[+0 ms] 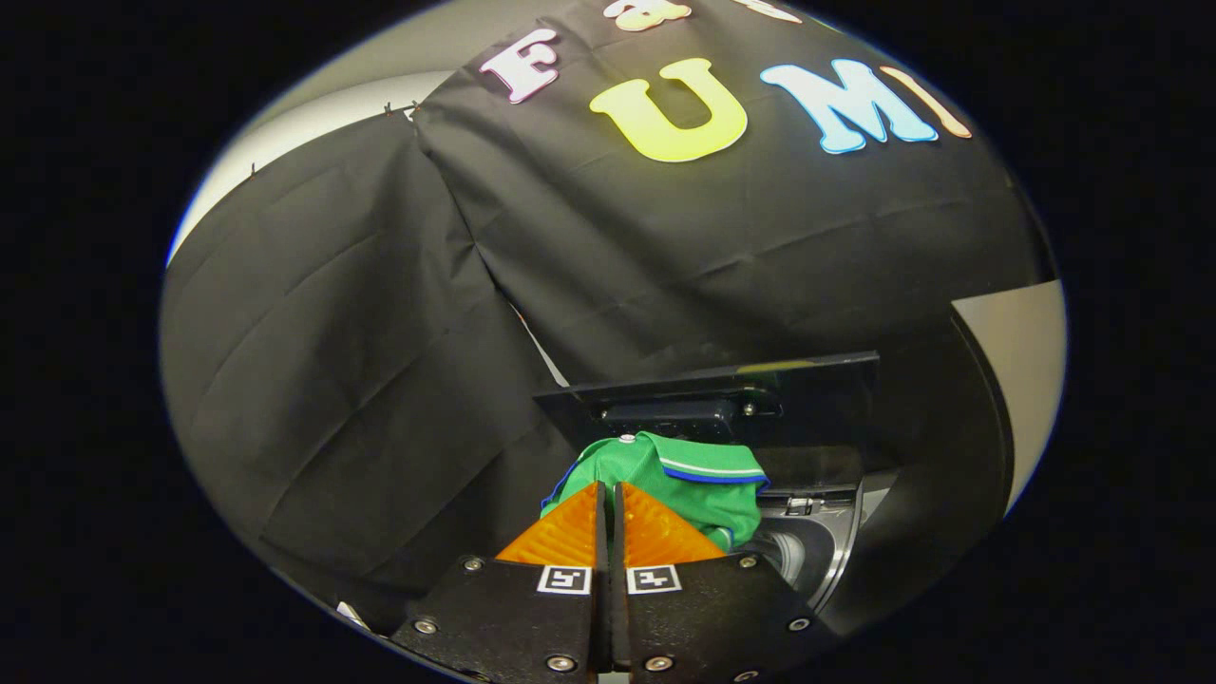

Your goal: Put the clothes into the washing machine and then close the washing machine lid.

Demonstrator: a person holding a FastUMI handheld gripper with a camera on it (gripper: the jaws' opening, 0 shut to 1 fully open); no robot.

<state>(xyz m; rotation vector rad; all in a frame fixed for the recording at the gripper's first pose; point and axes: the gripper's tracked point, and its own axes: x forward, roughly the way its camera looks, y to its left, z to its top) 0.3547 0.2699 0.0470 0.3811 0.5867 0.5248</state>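
A green garment (693, 480) with a blue and white striped collar hangs bunched right at my fingertips. My gripper (609, 486) is shut on its fabric, with the jaws pressed together. Beyond and below the garment, the washing machine's open drum (803, 551) shows to the right of the fingers. The dark lid (722, 394) stands raised behind the garment.
Black cloth walls (361, 380) close off the booth to the left and behind the machine. A dark curved edge of the machine's body (959, 475) runs along the right, with a pale wall (1031, 380) past it.
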